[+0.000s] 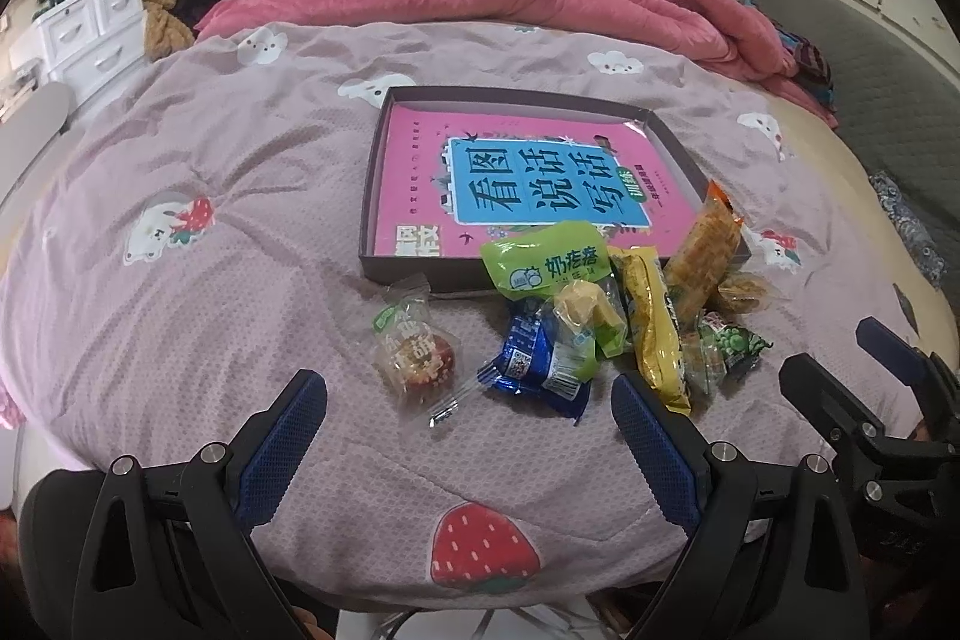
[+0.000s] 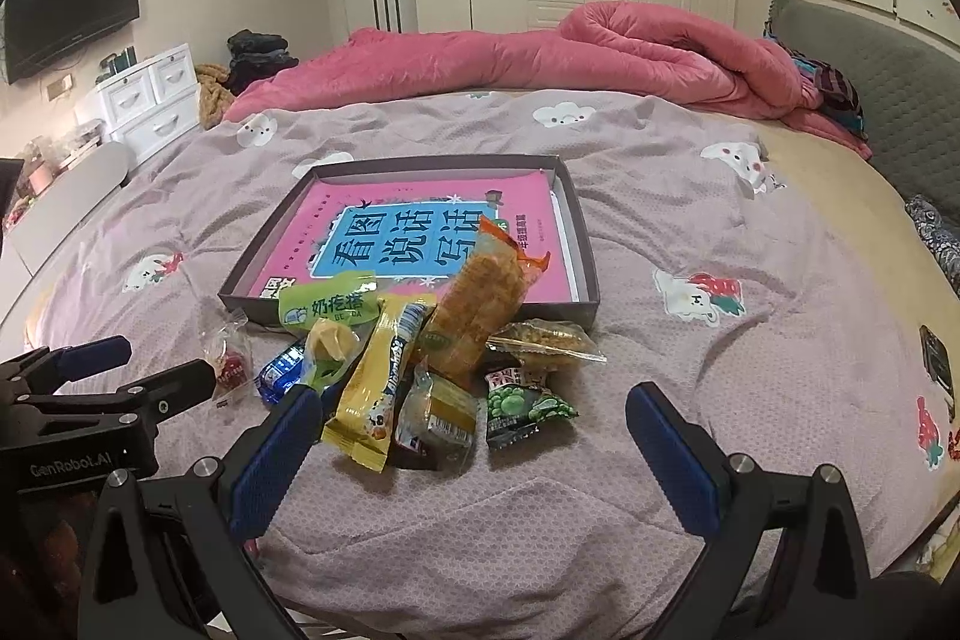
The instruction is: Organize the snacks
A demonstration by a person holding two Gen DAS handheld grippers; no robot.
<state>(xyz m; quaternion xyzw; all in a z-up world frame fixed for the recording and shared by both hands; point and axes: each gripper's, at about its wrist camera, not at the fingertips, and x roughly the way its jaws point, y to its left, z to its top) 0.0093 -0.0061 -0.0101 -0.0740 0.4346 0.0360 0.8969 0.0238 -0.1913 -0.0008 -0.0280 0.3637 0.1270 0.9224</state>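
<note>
Lying in a loose heap on the mauve quilt (image 1: pixel 240 160), the snacks sit just in front of the shallow dark box (image 2: pixel 591 274), which holds a pink book (image 1: pixel 420 184) with a blue title panel. A lime-green packet (image 2: pixel 330 304) leans on the box's near wall, and an orange-ended pack of golden crisps (image 2: pixel 480 304) tilts up against that same wall. Nearer than the box lie a long yellow wrapper (image 2: pixel 372 388), a blue foil packet (image 1: pixel 534 364), a green pea packet (image 2: pixel 522 406) and a clear sachet with something red inside (image 1: pixel 414 358), the last set a little apart from the heap. Both grippers hang near the heap, touching nothing: the left gripper (image 1: pixel 468 418) has its jaws spread wide, and the right gripper (image 2: pixel 474 436) is just as wide and empty.
</note>
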